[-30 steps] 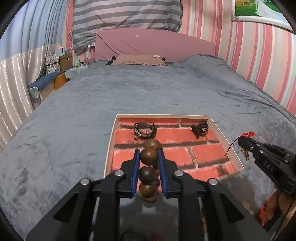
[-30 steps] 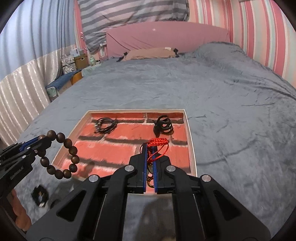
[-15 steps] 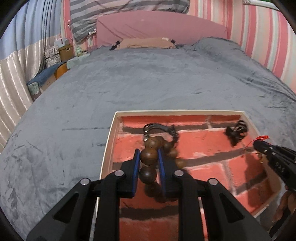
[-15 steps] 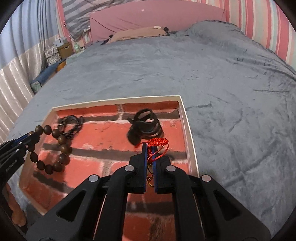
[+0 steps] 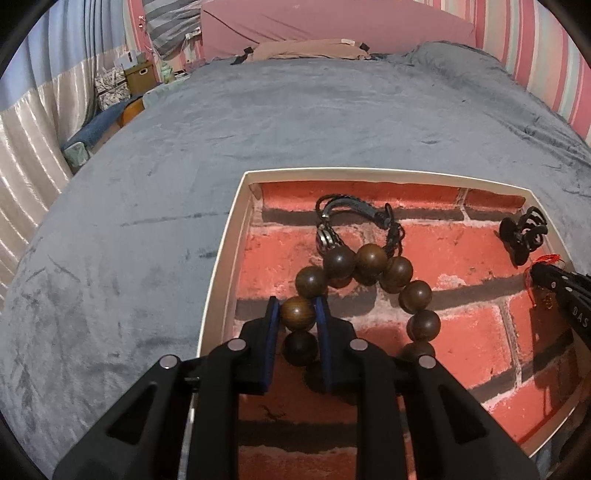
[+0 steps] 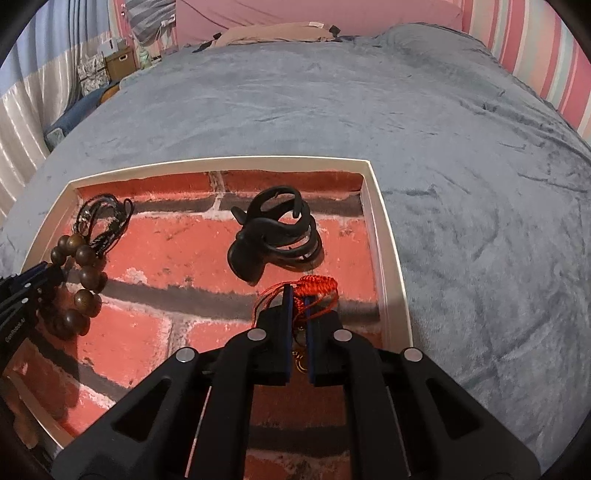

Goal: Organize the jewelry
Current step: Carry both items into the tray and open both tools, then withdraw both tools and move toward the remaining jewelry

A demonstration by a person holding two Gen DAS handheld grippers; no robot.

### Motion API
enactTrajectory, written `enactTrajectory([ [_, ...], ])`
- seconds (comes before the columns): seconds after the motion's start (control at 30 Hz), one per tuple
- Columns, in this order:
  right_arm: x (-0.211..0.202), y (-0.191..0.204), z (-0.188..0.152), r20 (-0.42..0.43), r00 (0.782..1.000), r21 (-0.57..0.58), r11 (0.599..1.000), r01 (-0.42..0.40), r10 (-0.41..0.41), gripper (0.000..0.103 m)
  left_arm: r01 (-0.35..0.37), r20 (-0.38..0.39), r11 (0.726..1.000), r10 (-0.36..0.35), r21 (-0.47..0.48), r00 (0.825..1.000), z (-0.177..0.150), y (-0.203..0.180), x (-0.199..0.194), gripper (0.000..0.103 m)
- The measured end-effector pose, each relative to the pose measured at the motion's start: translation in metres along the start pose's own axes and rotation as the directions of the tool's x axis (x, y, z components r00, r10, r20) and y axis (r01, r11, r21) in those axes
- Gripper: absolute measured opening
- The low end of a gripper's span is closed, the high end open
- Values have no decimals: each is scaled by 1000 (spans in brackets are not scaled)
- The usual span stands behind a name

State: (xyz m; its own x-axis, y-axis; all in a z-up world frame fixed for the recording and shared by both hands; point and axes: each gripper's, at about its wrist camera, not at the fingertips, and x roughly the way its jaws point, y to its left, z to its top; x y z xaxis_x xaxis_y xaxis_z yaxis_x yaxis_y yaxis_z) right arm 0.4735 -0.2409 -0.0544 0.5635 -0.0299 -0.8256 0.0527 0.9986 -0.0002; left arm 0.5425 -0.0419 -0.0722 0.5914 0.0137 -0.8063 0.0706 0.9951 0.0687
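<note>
A shallow tray (image 5: 225, 258) with a brick-print floor lies on the grey bedspread. My left gripper (image 5: 297, 314) is shut on one bead of a dark wooden bead bracelet (image 5: 371, 258), whose loop lies on the tray's left part against a black cord bracelet (image 5: 354, 210). My right gripper (image 6: 299, 295) is low over the tray's right side. A red cord charm (image 6: 314, 288) is pinched between its jaws, which are starting to open. A black hair claw (image 6: 273, 236) lies just beyond it.
The tray's cream rim (image 6: 388, 258) stands close to the right of my right gripper. Grey bedspread (image 6: 461, 166) surrounds the tray. A pink headboard (image 5: 332, 22) and pillow lie far back, and boxes and clutter (image 5: 136, 70) stand at the far left by the curtain.
Both grippers have come forward and down into the tray. The bead bracelet, which hung free before, now lies spread on the tray floor. The red cord charm is now beside the hair claw.
</note>
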Motion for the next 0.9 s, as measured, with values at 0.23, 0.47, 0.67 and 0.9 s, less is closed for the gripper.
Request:
enactTrajectory([
  [0.23,-5,1,-1,6,1000,-19,1000,10,-10,62,-33,-1,999,33,-5,999,-2,1,-6,49],
  [0.47,-35,2,-1,93,996,-50,999,1,4,88,-15,77,1000,17,-18,997,-7,1,-41,66],
  [0.67,-83,-7,-3,172,984,-48,998,-37,44,99,24,164,999,-21,-22,986,-14,7,-99,76],
  [0.9,-148,-17,-24,250,967,-56,998,-41,54,99,43,254,998,-31,-42,967,-34,34,-182,87],
])
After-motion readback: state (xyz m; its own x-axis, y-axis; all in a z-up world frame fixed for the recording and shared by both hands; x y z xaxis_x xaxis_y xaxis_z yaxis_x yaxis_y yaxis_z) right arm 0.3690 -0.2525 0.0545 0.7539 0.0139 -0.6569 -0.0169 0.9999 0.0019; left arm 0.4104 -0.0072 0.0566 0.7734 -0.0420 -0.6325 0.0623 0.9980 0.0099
